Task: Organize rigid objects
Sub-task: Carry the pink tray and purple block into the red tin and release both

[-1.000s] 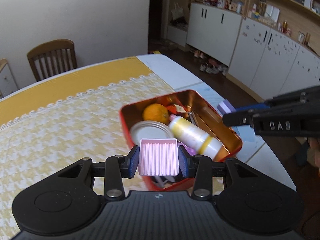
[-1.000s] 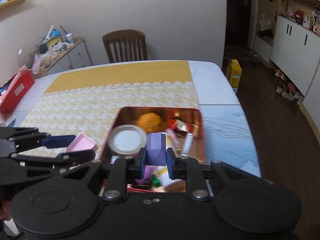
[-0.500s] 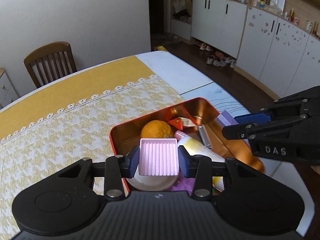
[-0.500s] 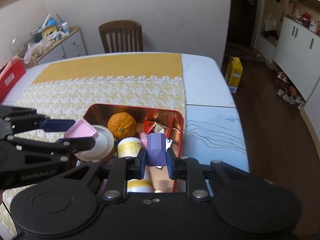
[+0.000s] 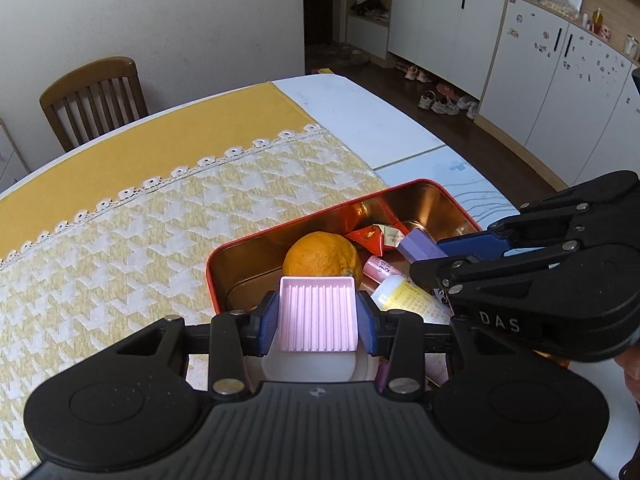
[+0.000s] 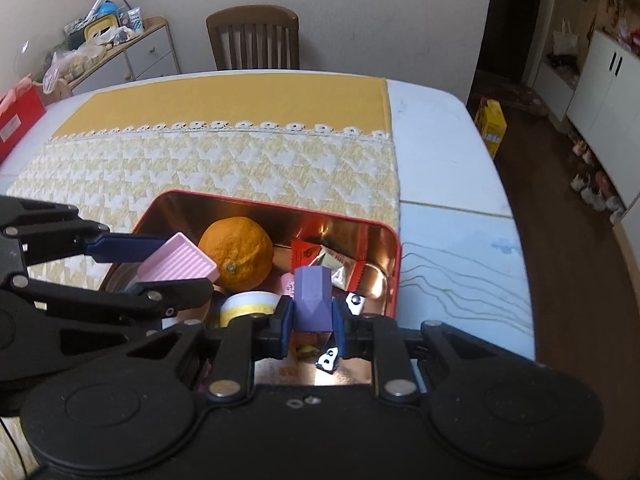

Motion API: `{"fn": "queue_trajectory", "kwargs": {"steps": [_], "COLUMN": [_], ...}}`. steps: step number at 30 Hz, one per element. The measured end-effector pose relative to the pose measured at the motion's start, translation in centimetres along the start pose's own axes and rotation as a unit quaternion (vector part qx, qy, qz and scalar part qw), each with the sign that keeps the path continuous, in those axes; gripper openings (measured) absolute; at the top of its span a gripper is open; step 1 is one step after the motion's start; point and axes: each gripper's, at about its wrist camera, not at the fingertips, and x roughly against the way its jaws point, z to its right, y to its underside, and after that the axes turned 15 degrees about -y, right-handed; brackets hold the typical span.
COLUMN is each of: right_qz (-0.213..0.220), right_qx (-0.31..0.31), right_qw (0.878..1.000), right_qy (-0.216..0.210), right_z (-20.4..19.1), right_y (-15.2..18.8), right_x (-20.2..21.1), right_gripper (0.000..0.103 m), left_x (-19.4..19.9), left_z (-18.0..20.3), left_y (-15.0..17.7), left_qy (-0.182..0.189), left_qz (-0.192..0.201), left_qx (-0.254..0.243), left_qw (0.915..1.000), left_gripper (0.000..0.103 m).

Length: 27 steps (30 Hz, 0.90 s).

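Observation:
A red tin [image 5: 256, 240] [image 6: 394, 264] with a gold inside lies on the yellow patterned cloth. It holds an orange [image 5: 322, 258] [image 6: 238, 250], a white bottle with a yellow label [image 5: 412, 300], red snack packets [image 6: 320, 258] and a round white lid, mostly hidden. My left gripper [image 5: 318, 316] [image 6: 154, 264] is shut on a pink ribbed tray [image 5: 318, 314] [image 6: 178, 264] over the tin's near left part. My right gripper [image 6: 312, 316] [image 5: 428, 258] is shut on a purple block [image 6: 312, 300] [image 5: 418, 244] over the tin's right part.
The table [image 6: 440, 152] is white beside the cloth, with its right edge close to the tin. A wooden chair [image 6: 254, 38] stands at the far side. A cluttered sideboard [image 6: 132, 48] and a red box [image 6: 16, 120] sit far left. White cabinets [image 5: 540, 72] line the right wall.
Both grippers have come forward and down over the tin, each keeping hold of its object. The tin's contents now lie closer beneath them.

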Motion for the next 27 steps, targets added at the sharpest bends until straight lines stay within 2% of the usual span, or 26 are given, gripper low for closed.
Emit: {"fn": "queue_trajectory", "kwargs": {"steps": [11,20,27], "right_qz": [-0.002,0.022,0.047], "right_qx": [-0.004,-0.006,-0.01], "right_qw": [1.0,0.999,0.998], "right_qy": [0.0,-0.025,-0.028], "right_z": [0.3,-0.4,-1.0], "right_y": [0.1,1.0,1.8], "right_x": [-0.3,2.2,4.2], "right_gripper": [0.024,0.029,0.037], "left_x": [-0.3,1.2,3.5], "left_z": [0.0,-0.9,-1.6], "left_y": [-0.2,0.4,1.1], "left_qy": [0.006,0.008,0.015], "left_qz": [-0.007,0.003,0.02], "left_qx": [-0.003,0.014,0.026], "left_qw": [1.0,0.9999,0.9994], "left_gripper": [0.041,0.044,0.046]}}
